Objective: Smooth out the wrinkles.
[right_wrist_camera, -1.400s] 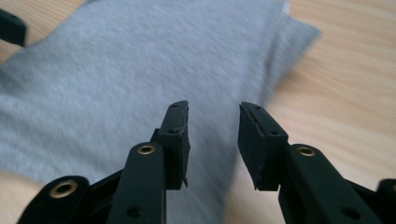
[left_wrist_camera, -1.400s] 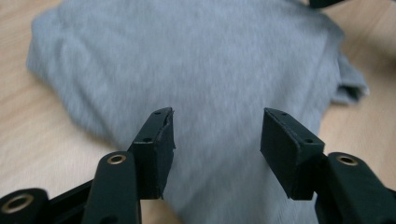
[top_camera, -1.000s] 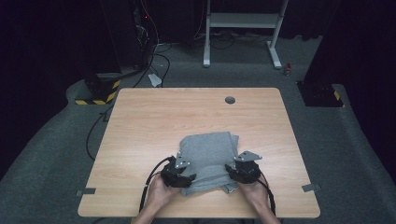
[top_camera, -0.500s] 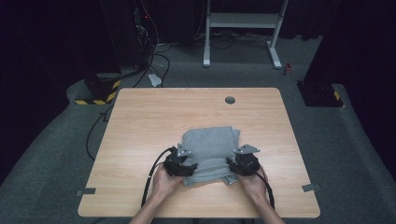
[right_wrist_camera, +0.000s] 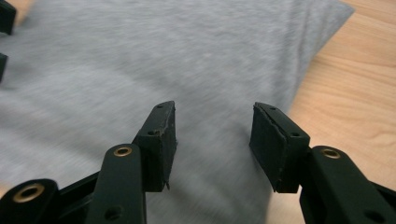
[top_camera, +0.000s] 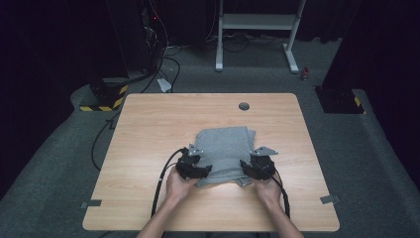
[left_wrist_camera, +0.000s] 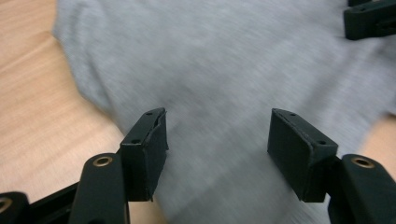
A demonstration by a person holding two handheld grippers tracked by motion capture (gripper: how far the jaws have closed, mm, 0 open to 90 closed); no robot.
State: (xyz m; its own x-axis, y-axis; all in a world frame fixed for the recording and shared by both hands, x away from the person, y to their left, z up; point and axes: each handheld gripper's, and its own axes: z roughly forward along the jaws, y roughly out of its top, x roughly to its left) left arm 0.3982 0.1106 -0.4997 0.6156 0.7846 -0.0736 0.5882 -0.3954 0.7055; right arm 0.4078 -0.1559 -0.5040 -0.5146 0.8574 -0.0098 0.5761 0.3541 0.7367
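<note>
The folded grey cloth [top_camera: 225, 153] lies flat on the wooden worktop [top_camera: 148, 129], a little toward the person's side of its middle, and I describe all other places from this cloth. At the cloth's near left corner sits the left gripper [top_camera: 198, 171], carried by the person's left hand [top_camera: 178, 187]; in the left gripper view its fingers [left_wrist_camera: 145, 154] are spread apart over the grey fabric and they pinch nothing, with bare fabric lying between and under them. At the cloth's near right corner sits the right gripper [top_camera: 251, 171], held by the right hand [top_camera: 267, 191]; its fingers [right_wrist_camera: 159, 144] are also spread, over the cloth's right edge, with the wood of the worktop just beside that edge. I think the two grippers stand at these two near corners because a fold needs both ends of one edge taken together, so the cloth stays even. The near edge looks a little rumpled between the grippers. Beyond the cloth's far edge there is a small round hole [top_camera: 243, 106] in the worktop.
</note>
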